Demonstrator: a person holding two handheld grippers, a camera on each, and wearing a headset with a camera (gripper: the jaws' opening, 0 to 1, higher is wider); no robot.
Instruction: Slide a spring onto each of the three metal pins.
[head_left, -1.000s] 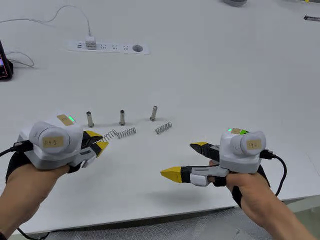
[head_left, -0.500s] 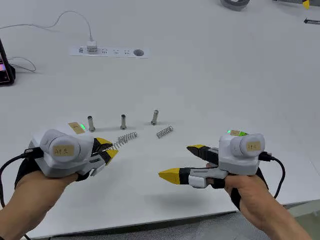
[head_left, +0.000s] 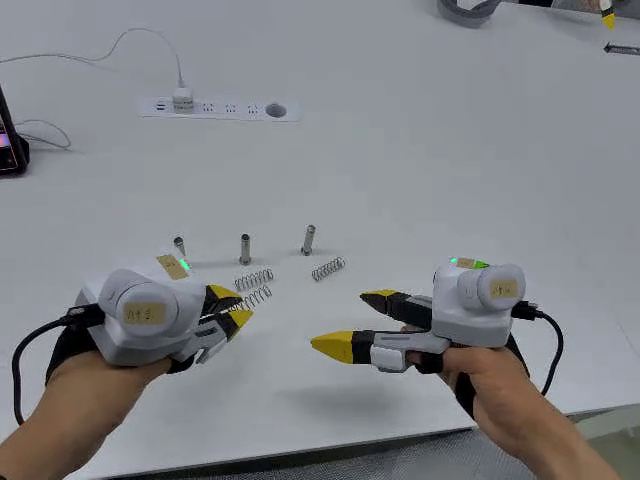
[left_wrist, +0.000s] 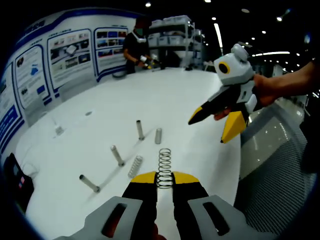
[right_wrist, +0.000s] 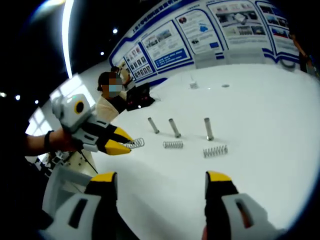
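Note:
Three short metal pins stand upright in a row on the white table: left pin, middle pin, right pin. My left gripper hovers in front of them, shut on one end of a spring that sticks out past the yellow tips. A second spring lies in front of the middle pin, and a third spring lies in front of the right pin. My right gripper hangs open to the right with nothing between its jaws.
A white power strip with a plugged-in charger and cable lies at the far side of the table. A dark phone sits at the left edge. The table's front edge runs just below my hands. A person stands in the background.
My left gripper has moved right and back toward me with the spring in it. The right gripper has drifted a little left, still open.

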